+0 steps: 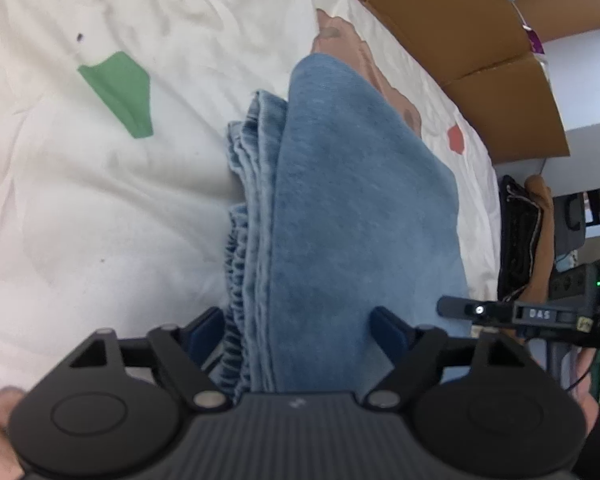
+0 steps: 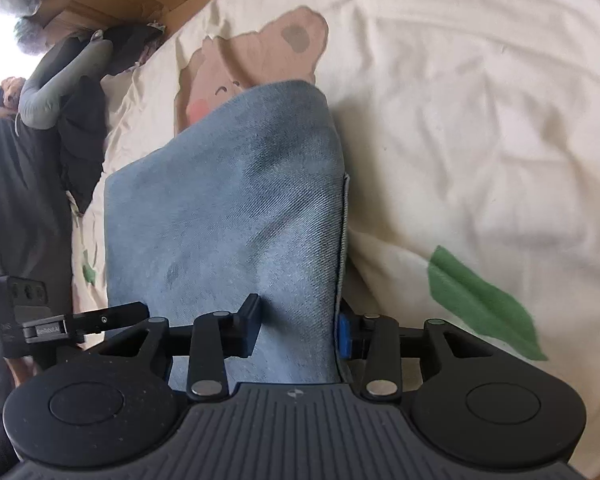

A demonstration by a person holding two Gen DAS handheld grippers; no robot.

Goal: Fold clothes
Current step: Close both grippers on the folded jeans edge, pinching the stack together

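Denim jeans [image 1: 340,200] folded on sheet [image 1: 100,220] | left gripper [image 1: 300,334] spread wide, straddling jeans | right gripper [image 2: 298,328] half-spread, fingers flanking jeans' edge | bare sheet alongside

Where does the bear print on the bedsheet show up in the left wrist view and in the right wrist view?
Left wrist: the bear print runs along the upper right, mostly hidden behind the folded jeans.
Right wrist: upper centre-left, its face just above the jeans' far end.
Shared landmark: the green leaf print on the sheet.
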